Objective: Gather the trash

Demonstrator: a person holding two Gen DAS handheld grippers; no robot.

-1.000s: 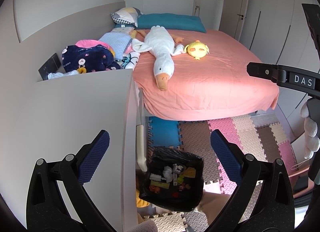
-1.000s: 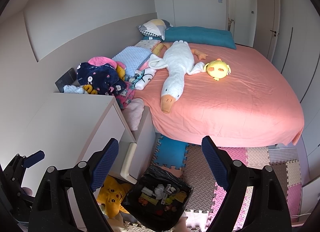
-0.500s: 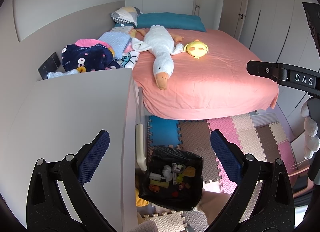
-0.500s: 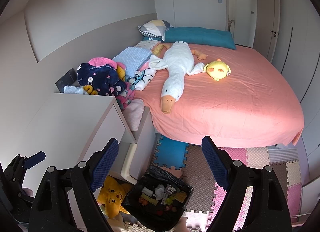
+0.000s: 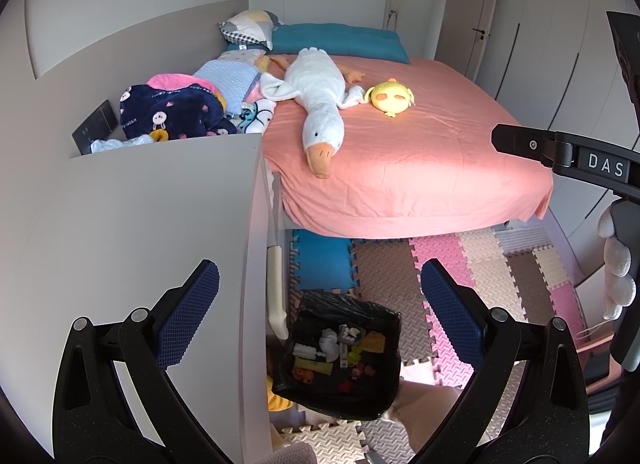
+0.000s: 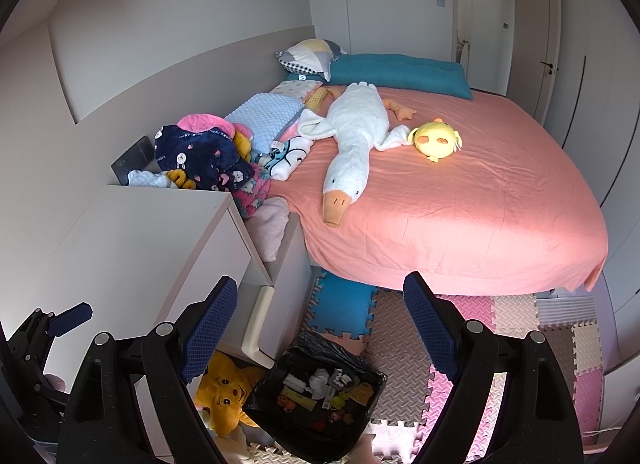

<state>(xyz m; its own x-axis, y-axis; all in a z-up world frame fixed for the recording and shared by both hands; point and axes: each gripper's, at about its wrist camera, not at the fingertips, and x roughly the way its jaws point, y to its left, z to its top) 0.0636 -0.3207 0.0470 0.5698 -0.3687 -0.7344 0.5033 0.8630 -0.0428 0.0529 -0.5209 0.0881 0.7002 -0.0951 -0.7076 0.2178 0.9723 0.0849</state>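
Low in the frame, the black-lined trash bin (image 6: 316,396) holds light, crumpled scraps, its thin liner best pinched at the rim, while both the left gripper (image 5: 320,316) and the right gripper (image 6: 320,328) hang spread and empty.

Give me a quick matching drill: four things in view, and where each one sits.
Things:
1. goose
2. bin
3. star toy
4. teal pillow

Places:
A. on the floor, left of the bin
B. at the head of the bed
C. on the foam mats, lined with a black bag
D. stretched out on the pink sheet

Pairs: 1-D, 2-C, 3-A, 4-B
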